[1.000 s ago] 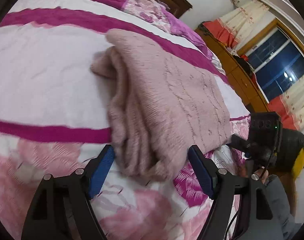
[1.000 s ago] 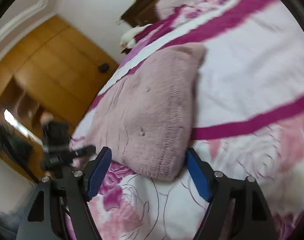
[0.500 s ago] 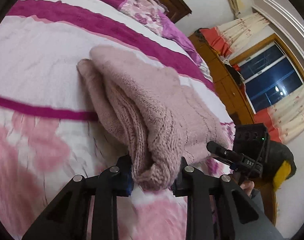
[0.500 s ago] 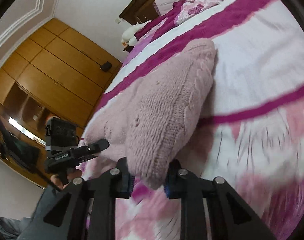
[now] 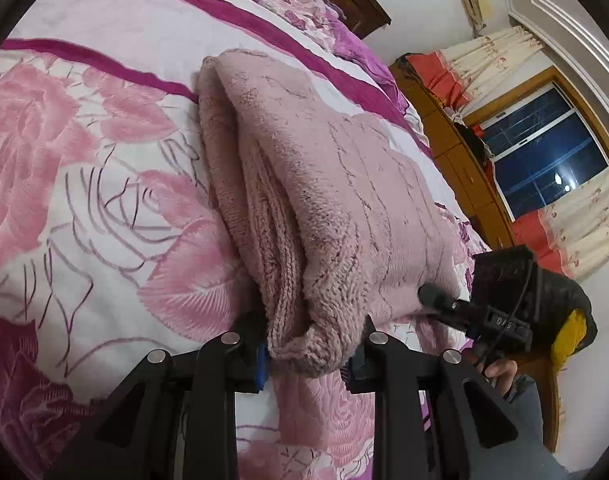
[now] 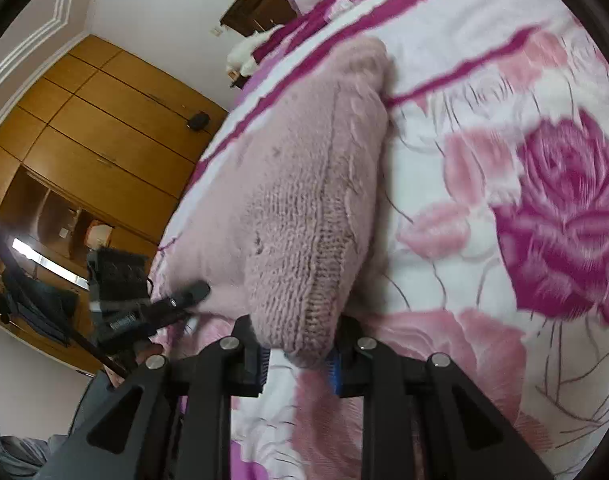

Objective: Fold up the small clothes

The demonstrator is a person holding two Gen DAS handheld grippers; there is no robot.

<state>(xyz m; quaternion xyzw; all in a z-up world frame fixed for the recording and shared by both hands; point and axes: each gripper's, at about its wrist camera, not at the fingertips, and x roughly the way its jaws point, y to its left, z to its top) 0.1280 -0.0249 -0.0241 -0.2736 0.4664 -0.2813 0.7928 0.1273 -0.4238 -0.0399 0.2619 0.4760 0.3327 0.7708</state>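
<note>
A folded pink knit sweater (image 5: 324,184) lies on the rose-patterned bedspread (image 5: 84,152). The left gripper (image 5: 306,364) pinches the sweater's near left corner between its pads. The right gripper (image 6: 296,360) pinches the near right corner likewise. Both corners sit bunched in the jaws.

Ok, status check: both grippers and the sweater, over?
Left gripper and right gripper both shut on near edge of folded dusty-pink knitted sweater. Sweater lies on floral pink bedspread. Nothing in the way.

Both wrist cams sit close behind their fingers, angled down the bed (image 5: 84,160); each sees the same pink sweater (image 6: 304,184).
</note>
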